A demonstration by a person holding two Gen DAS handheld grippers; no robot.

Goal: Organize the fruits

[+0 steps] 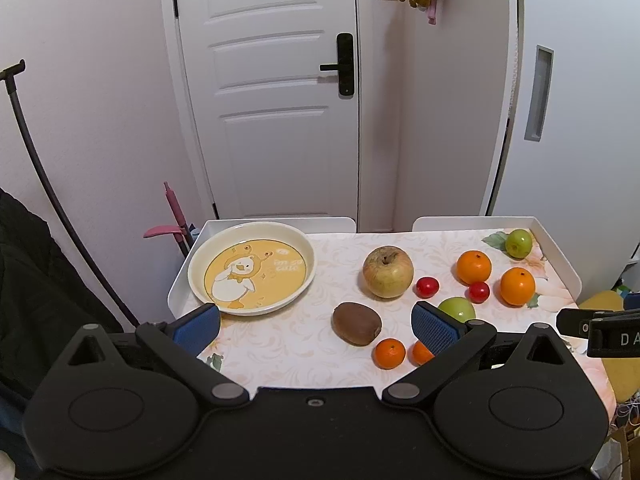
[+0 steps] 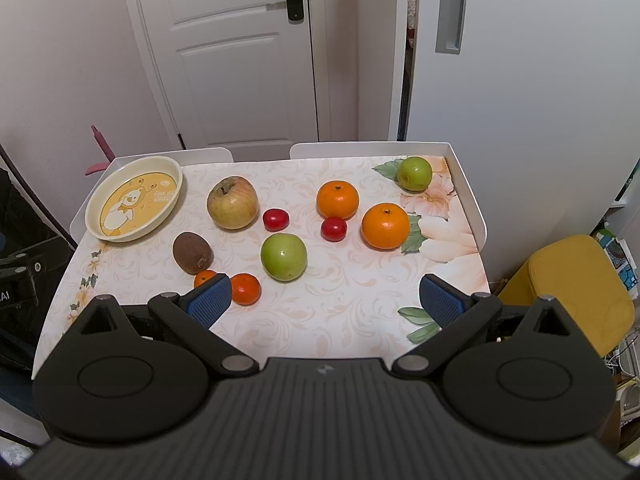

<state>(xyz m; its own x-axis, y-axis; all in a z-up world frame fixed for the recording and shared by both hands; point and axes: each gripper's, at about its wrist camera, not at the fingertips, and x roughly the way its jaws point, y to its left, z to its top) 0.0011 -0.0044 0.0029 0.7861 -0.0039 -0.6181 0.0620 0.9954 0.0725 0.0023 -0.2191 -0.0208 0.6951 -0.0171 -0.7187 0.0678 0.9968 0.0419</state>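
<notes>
Fruits lie loose on a floral-topped table: a yellow apple (image 2: pixel 232 208), a brown kiwi (image 2: pixel 192 252), a large green apple (image 2: pixel 283 256), a small green apple (image 2: pixel 414 173) at the far right, two oranges (image 2: pixel 337 200) (image 2: pixel 385 226), two red cherry tomatoes (image 2: pixel 276 219) (image 2: pixel 333 229) and two small mandarins (image 2: pixel 245 289) (image 2: pixel 205 278). An empty duck-print plate (image 2: pixel 120 168) sits at the far left. My left gripper (image 1: pixel 316 326) is open and empty near the table's front, kiwi (image 1: pixel 356 323) between its fingers. My right gripper (image 2: pixel 326 300) is open and empty over the front edge.
The table has a raised white rim (image 2: pixel 466 184) on its sides. A white door (image 1: pixel 276 92) and cabinet (image 2: pixel 520 60) stand behind. A yellow stool (image 2: pixel 576 284) is to the right. The other gripper's body (image 1: pixel 600 328) shows at the right edge of the left wrist view.
</notes>
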